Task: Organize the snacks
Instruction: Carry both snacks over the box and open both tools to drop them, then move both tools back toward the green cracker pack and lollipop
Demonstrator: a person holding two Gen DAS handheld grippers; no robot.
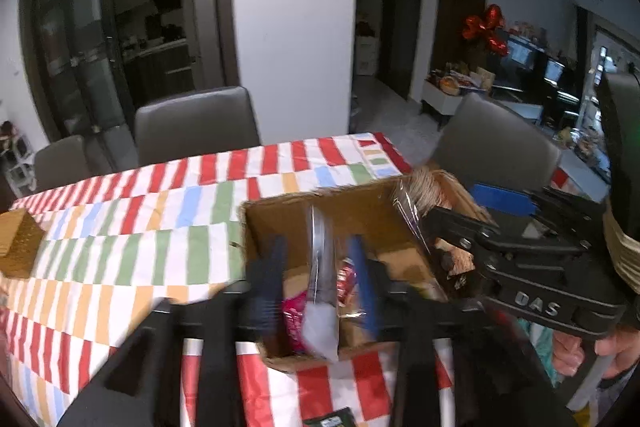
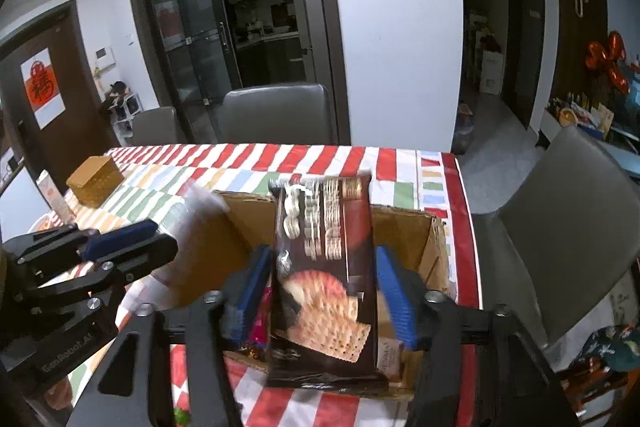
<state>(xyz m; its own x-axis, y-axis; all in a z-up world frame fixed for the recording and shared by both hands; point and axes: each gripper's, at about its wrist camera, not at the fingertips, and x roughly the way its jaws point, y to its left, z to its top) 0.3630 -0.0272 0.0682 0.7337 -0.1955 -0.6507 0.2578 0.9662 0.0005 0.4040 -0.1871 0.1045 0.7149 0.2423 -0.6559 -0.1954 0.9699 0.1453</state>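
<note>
A: State of the left tongs (image 1: 320, 267)?
B: Jaws partly apart above the cardboard box (image 1: 360, 211). A thin silvery packet (image 1: 320, 291) stands edge-on between the blue pads, blurred; a gap shows on each side, so the pads do not press on it.

A: And the right tongs (image 2: 320, 291)?
B: Jaws parted wider. A dark biscuit packet (image 2: 324, 267) stands upright between the pads (image 2: 394, 295), its lower end in the box. Gaps show on both sides of the packet; no grip.

A: Box contents?
B: A pink wrapper (image 1: 294, 319) and a red one near the bottom, partly hidden.

A: Box location?
B: On the table, on the striped tablecloth (image 1: 140, 227), toward its right edge.

A: Further back?
B: A brown block (image 2: 94, 183) sits on the table at far left. Grey chairs (image 2: 276, 113) stand behind the far edge.
</note>
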